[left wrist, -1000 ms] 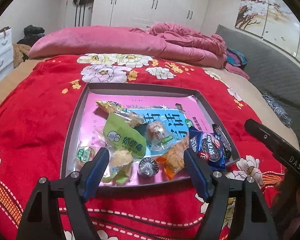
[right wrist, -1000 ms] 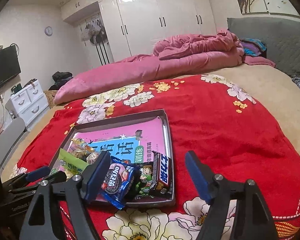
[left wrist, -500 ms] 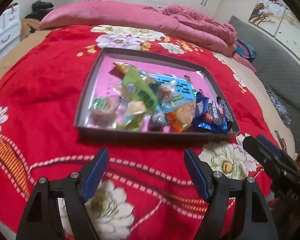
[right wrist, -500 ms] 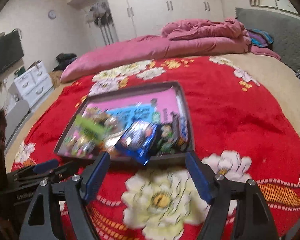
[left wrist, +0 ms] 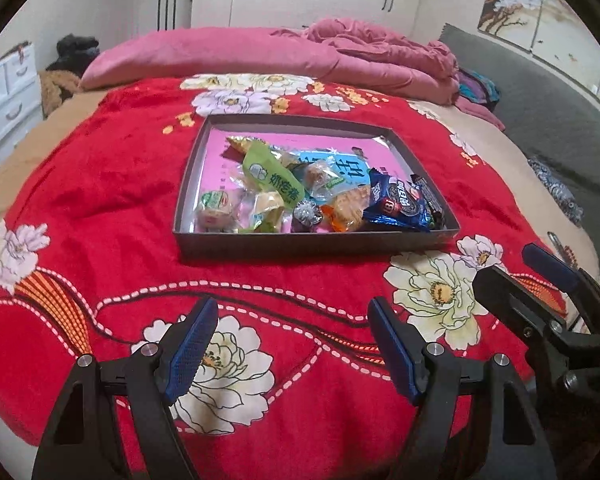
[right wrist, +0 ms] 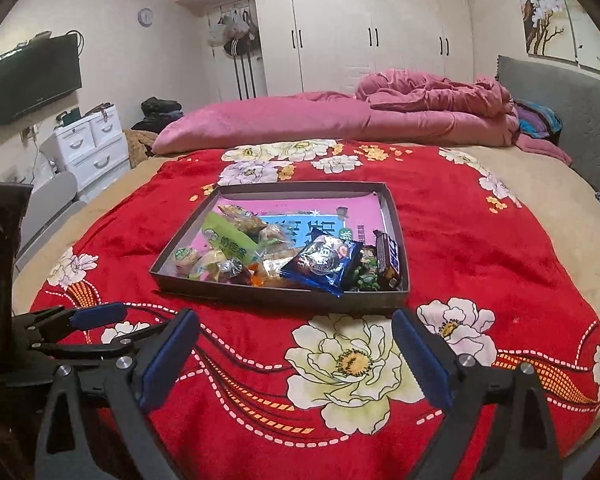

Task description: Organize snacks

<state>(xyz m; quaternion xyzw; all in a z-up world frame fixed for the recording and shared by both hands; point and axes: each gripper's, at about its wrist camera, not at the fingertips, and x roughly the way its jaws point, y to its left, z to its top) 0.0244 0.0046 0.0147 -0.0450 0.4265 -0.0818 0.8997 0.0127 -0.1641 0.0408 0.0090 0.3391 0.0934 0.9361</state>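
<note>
Holding both grippers short of the tray [left wrist: 312, 246], you have nothing in either one. Left gripper [left wrist: 290, 344] has its fingers [left wrist: 190, 346] spread wide and empty over the red blanket [left wrist: 112, 208]; right gripper [right wrist: 296, 360] the same, spread and empty.

Snacks sit heaped in the near half of the tray, on the bed, well apart from both grippers. Green packet [left wrist: 274, 182] lies left of centre over smaller wrapped pieces. Blue cookie pack [right wrist: 320, 264] sits near the front right with one corner poking over the tray rim. Dark chocolate bar [right wrist: 388, 256] leans against the right wall.

Risks from here, as I judge them:
- The pile overlaps, so closing on one wrapper likely drags or lifts a neighbour.
- The foil-wrapped candy [left wrist: 308, 214] is small and shiny, so it may squirt out of the pinch.
- The tray rests on soft bedding, so pressing down could tip it and slide snacks out.
- The two grippers are near each other at the front edge; reaching together for the middle could make them collide.
</note>
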